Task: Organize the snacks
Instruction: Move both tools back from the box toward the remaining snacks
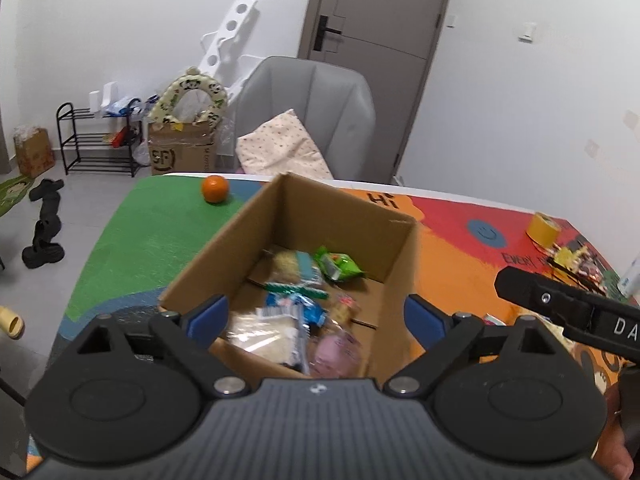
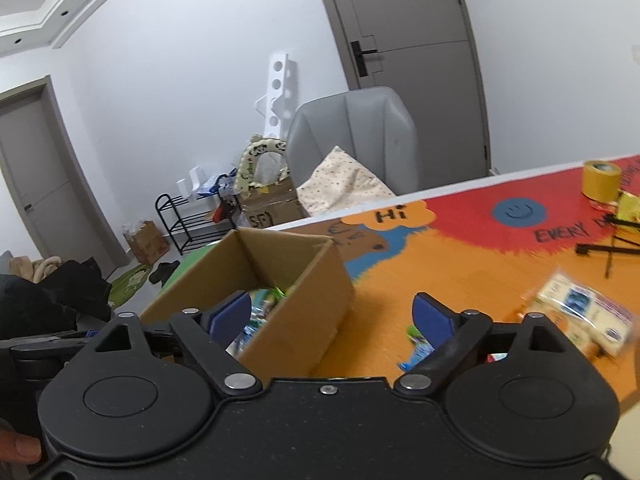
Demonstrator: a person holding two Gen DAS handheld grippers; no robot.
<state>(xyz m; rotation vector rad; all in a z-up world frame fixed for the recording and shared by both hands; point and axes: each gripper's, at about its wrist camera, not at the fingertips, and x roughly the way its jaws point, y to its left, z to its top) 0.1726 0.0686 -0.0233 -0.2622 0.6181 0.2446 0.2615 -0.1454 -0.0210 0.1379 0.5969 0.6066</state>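
An open cardboard box (image 1: pixel 394 248) stands on the colourful table and holds several snack packets, among them a green one (image 1: pixel 338 266) and a blue-and-white one (image 1: pixel 296 306). My left gripper (image 1: pixel 316 314) is open and empty, just above the box's near edge. My right gripper (image 2: pixel 332 314) is open and empty, to the right of the box (image 2: pixel 304 300). A white snack packet (image 2: pixel 584 312) lies on the table to its right, and a small blue-green packet (image 2: pixel 416 344) lies by its right finger.
An orange (image 1: pixel 215 189) sits at the table's far left. A yellow tape roll (image 1: pixel 543 229) and a black wire rack (image 2: pixel 612 246) with snacks are at the far right. A grey chair (image 1: pixel 308 112) stands behind the table.
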